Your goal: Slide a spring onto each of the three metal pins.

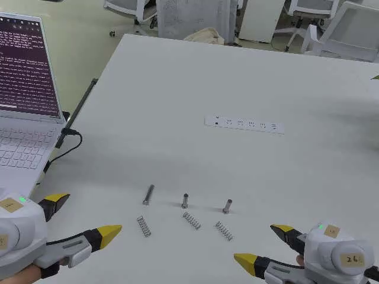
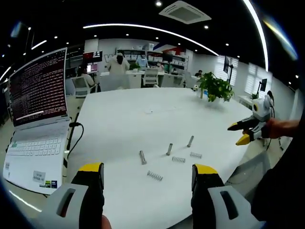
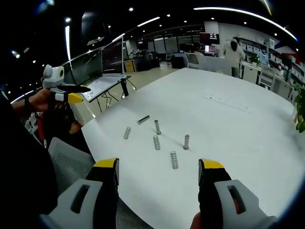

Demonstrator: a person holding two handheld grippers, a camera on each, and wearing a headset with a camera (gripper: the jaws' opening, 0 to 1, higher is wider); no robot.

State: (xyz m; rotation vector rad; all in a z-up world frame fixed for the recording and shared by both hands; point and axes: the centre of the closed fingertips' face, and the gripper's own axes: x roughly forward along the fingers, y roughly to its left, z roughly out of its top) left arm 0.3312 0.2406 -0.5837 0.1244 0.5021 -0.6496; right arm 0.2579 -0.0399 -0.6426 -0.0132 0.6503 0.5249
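Three short metal pins sit in a row on the white table [image 1: 237, 77]. The left pin [image 1: 148, 194] lies on its side. The middle pin [image 1: 185, 201] and the right pin [image 1: 227, 206] stand upright. Just in front of each lies a loose spring: the left spring [image 1: 144, 226], the middle spring [image 1: 191, 220] and the right spring [image 1: 224, 231]. My left gripper [image 1: 83, 218] is open at the near left, apart from the parts. My right gripper [image 1: 263, 244] is open at the near right, holding nothing. The same pins [image 3: 157, 127] and springs [image 3: 174, 160] lie ahead of the right gripper's jaws.
An open laptop [image 1: 23, 118] stands at the table's left edge, with a black cable [image 1: 65, 148] plugged into it. A white power strip [image 1: 244, 125] lies beyond the pins. Office chairs [image 1: 331, 29] stand behind the far edge. A potted plant [image 2: 217, 88] is at the far right.
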